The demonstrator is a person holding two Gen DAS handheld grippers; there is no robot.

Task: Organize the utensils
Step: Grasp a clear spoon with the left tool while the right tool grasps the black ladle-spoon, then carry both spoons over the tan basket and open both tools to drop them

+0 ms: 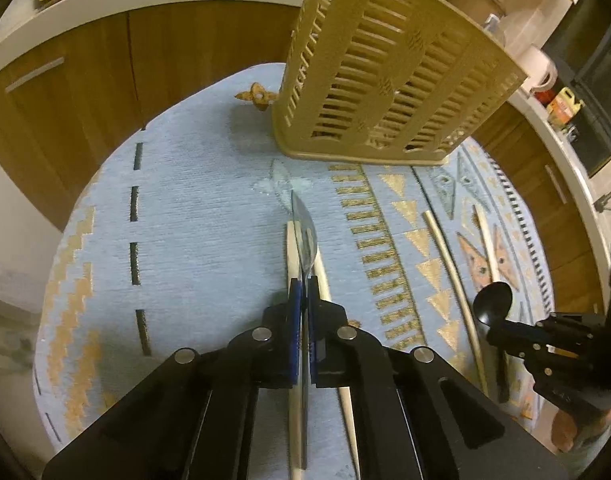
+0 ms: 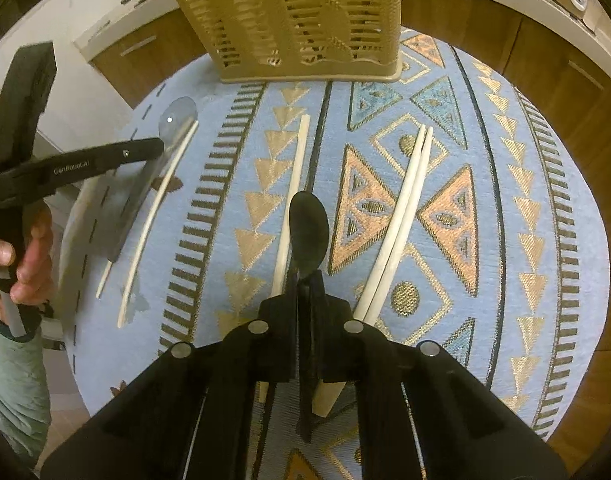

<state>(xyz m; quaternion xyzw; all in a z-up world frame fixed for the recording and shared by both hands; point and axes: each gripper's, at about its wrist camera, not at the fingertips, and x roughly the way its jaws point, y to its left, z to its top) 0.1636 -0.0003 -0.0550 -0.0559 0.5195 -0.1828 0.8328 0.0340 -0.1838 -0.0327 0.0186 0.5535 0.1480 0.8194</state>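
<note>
While both tools were clamped on spoons, the beige basket (image 2: 289, 20) meant to take them stood at the far side of the table (image 2: 545, 240), well apart from either grip. The left tool (image 1: 304, 280) had its blue pads (image 1: 294, 292) pressed together on the thin handle of a clear spoon (image 1: 303, 220), whose bowl pointed away toward the basket; two chopsticks (image 1: 291, 248) lay just beside it on the patterned cloth. The right tool (image 2: 305, 276) gripped a black spoon (image 2: 308, 224) near its neck, with a single chopstick (image 2: 291, 188) on one side and a crossed pair (image 2: 405, 200) on the other. The likeliest trouble, as I judged it, was the clear spoon pivoting or slipping in so narrow a hold during the lift, or either tool nudging the neighbouring chopsticks out of place.
</note>
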